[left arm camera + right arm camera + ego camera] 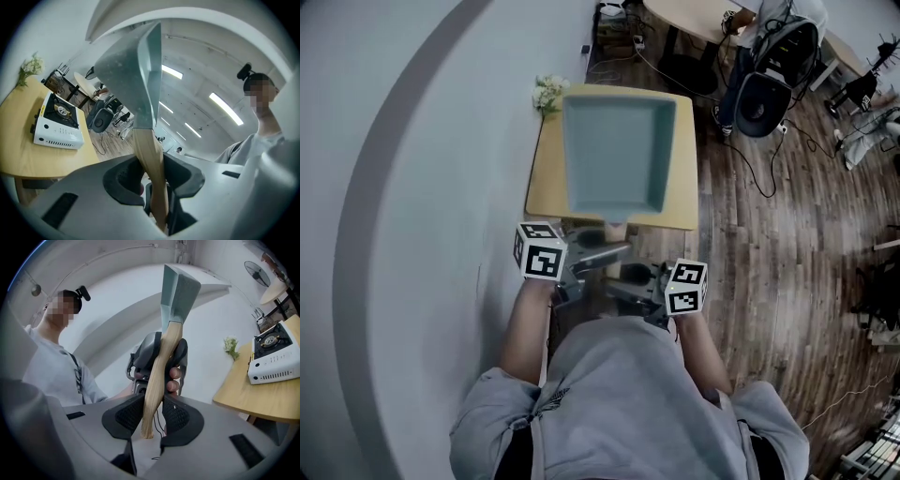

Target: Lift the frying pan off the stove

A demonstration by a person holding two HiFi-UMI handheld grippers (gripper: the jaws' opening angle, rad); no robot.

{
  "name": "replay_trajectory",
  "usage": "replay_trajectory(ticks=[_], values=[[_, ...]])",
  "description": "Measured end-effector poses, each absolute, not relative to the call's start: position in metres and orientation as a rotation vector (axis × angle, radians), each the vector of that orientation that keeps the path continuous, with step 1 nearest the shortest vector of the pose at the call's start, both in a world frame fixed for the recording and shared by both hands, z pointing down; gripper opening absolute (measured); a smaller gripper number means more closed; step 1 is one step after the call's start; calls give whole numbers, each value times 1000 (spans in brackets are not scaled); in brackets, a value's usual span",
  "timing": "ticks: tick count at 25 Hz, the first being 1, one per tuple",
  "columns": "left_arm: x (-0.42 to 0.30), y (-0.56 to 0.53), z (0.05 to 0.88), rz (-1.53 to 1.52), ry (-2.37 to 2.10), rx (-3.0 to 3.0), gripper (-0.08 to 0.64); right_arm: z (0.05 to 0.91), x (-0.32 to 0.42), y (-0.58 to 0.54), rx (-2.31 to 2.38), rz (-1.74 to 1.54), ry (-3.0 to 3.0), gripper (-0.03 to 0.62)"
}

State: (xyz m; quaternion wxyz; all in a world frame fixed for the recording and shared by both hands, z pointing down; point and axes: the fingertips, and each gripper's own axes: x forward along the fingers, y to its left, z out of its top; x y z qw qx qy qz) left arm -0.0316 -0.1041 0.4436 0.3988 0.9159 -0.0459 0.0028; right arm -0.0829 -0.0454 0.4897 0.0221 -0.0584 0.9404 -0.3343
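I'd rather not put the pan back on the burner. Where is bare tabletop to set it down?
Bare wood lies on the table between the stove and its near edge, and between the stove and the flowers at the corner. On the stove's far side the margin looks thin. The frying pan hides most of it from above.

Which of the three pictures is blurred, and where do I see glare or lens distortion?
Head view: the frying pan looks soft and blurred, and the gray stripe bends from the wide lens. Left gripper view: the ceiling lights glare white, corners are black. Right gripper view: the wooden handle is sharp; corners are dark too.
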Motion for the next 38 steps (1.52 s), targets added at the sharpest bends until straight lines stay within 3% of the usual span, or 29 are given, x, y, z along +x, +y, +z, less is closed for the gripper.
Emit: replay_trajectory(ticks=[10, 38], values=[[-33, -9, 416, -31, -74, 2372, 120, 463, -83, 48, -233, -938, 2912, 110], [24, 57, 363, -76, -127, 2503, 121, 419, -22, 110, -141, -736, 2998, 112]])
